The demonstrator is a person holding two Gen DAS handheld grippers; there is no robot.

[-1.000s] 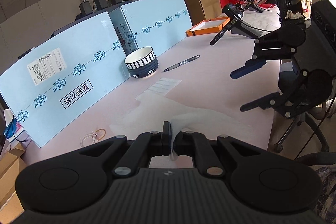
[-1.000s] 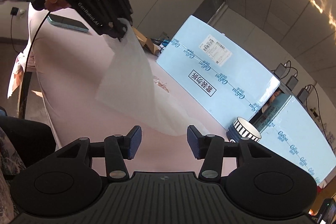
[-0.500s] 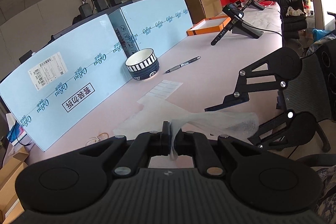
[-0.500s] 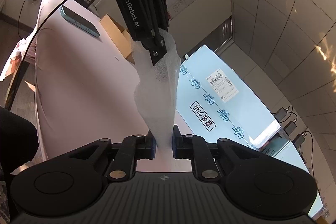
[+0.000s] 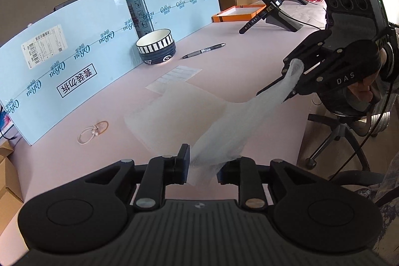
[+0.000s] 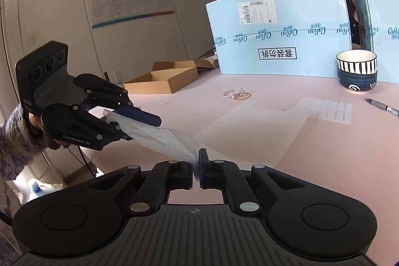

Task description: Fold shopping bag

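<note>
Fingers of the right gripper [image 6: 197, 166] pinch one end of a translucent white plastic shopping bag [image 5: 232, 126]; left gripper [image 5: 202, 166] fingers are spread around the other end, bag stretched lengthwise between them above the pink worktop [image 5: 224, 71].

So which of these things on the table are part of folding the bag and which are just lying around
Job:
shopping bag
left gripper, open
right gripper, shut on the bag

Lying about:
bowl
pen
hair ties
blue boxes
orange tray
</note>
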